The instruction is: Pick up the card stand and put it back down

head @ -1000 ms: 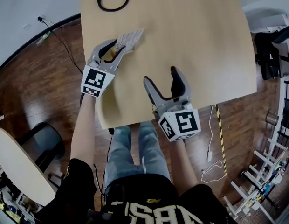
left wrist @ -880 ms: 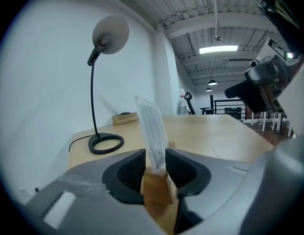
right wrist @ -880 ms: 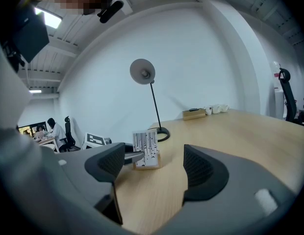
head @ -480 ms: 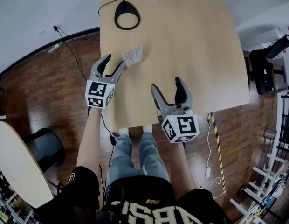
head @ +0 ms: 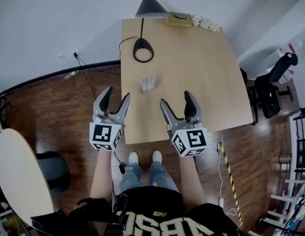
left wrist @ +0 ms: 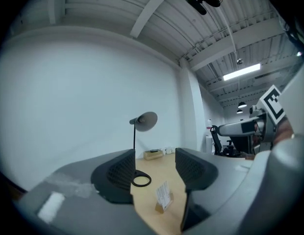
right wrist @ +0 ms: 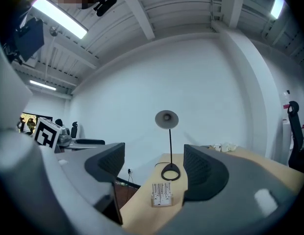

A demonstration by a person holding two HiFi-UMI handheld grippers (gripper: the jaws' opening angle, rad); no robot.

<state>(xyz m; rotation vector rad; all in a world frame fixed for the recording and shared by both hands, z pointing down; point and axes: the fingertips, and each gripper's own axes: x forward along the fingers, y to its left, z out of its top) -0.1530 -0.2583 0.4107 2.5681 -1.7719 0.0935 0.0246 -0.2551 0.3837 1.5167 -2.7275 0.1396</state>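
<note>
The card stand [head: 148, 82], a small wooden block holding white cards, stands alone on the light wooden table [head: 206, 82]. It also shows in the left gripper view [left wrist: 163, 198] and the right gripper view [right wrist: 161, 194]. My left gripper [head: 118, 95] hovers well short of it, off the table's near left corner. Its jaws have just been opening and hold nothing [left wrist: 154, 168]. My right gripper [head: 175, 100] is over the table's near edge, open and empty [right wrist: 154, 168]. Both point level toward the far wall.
A black desk lamp [head: 143, 49] stands at the table's far end, beside a tan box [head: 178, 19] and small white items [head: 206, 23]. An office chair [head: 273, 87] is on the right, a round table [head: 15, 176] on the left. Cables lie on the wooden floor [head: 88, 80].
The left gripper let go of the card stand and opened. Both grippers rose and drew back toward me. The stand stays on the table, now farther off.
</note>
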